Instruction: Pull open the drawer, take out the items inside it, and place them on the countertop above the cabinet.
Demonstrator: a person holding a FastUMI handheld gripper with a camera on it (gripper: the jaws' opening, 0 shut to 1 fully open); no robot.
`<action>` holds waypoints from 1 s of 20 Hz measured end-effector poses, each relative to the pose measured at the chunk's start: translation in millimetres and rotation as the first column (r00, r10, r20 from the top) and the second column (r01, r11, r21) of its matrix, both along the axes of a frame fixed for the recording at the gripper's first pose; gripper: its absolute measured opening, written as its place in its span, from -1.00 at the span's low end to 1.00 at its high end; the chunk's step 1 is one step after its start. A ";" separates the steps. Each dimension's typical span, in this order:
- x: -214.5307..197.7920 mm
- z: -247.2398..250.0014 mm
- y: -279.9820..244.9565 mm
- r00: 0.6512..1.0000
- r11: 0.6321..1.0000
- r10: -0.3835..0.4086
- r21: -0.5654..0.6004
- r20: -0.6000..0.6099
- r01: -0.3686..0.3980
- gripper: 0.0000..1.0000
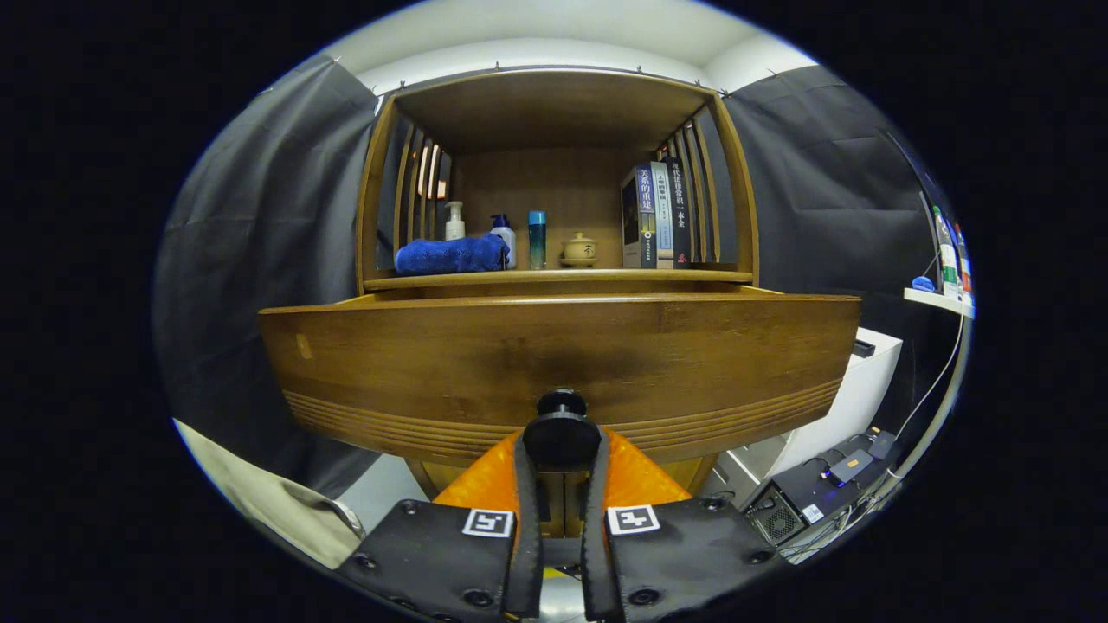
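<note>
Wooden drawer point(563, 355) pulled out — tool point(561, 450) clamping knob point(561, 431)

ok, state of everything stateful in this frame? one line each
gripper: shut on the drawer knob
drawer knob: clamped between both fingers
drawer: pulled out, front ahead of the cabinet
blue towel: rolled, lying on the countertop
books: upright at the right
pump bottles: upright behind the towel

— What do I see besides the job itself?
— A folded blue towel point(450, 256) at the shelf's left edge, with a pump bottle point(454, 221) behind.
— And farther along?
— A blue can point(537, 240), a small lidded pot point(578, 250), then upright books point(655, 216) at the right edge.
</note>
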State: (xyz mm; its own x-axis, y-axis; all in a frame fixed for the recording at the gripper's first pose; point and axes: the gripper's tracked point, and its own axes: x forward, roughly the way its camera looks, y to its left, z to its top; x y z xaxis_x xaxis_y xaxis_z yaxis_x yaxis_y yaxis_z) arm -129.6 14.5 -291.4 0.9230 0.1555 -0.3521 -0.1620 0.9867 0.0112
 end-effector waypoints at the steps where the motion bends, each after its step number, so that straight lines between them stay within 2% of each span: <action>1: -1.7 -0.4 -0.1 1.000 1.000 0.000 0.015 -0.009 0.001 -0.48; 14: -42.2 4.0 -2.3 0.999 0.999 0.014 0.036 -0.032 -0.013 -0.48; 17: -40.1 3.9 -3.1 1.000 1.000 0.017 0.005 -0.017 -0.017 -0.37; 20: -41.1 11.8 -6.4 1.000 1.000 0.002 -0.008 -0.003 -0.002 0.00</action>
State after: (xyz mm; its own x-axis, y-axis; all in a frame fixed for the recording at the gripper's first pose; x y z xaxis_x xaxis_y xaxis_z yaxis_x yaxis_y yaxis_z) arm -170.7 8.1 -279.6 0.9215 0.1545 -0.3564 -0.1638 0.9865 0.0042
